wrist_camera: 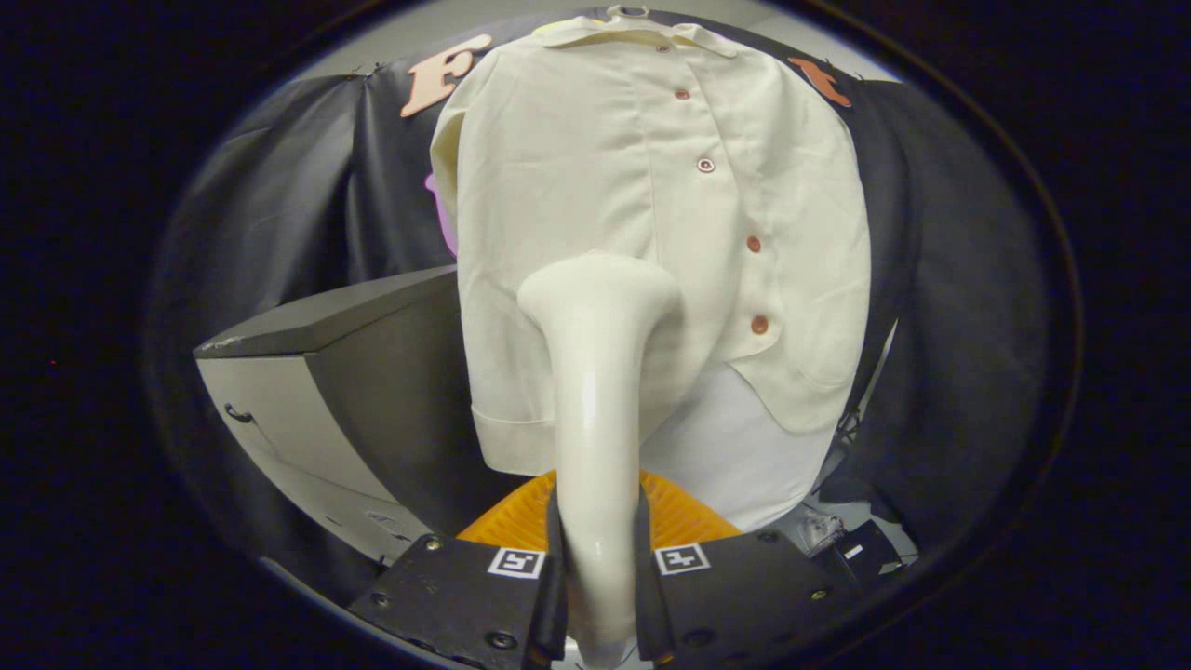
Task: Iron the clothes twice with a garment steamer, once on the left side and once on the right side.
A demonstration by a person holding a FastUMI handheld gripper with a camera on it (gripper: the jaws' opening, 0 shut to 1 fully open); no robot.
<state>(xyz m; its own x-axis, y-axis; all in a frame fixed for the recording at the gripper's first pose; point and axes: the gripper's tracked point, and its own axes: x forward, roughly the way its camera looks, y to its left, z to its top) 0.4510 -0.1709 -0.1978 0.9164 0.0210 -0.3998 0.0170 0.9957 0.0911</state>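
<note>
Tool [597, 577] clamped on steamer [595, 372], unlabelled.

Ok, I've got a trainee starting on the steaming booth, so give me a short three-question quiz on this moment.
1. True or false: the gripper is shut on the steamer handle.
2. The steamer head points at: A) the cabinet, B) the cream shirt, C) the floor.
3. What colour are the shirt's buttons?

Key: 1 true; 2 B, at the button-free panel near the lower half; 3 reddish brown.
</note>
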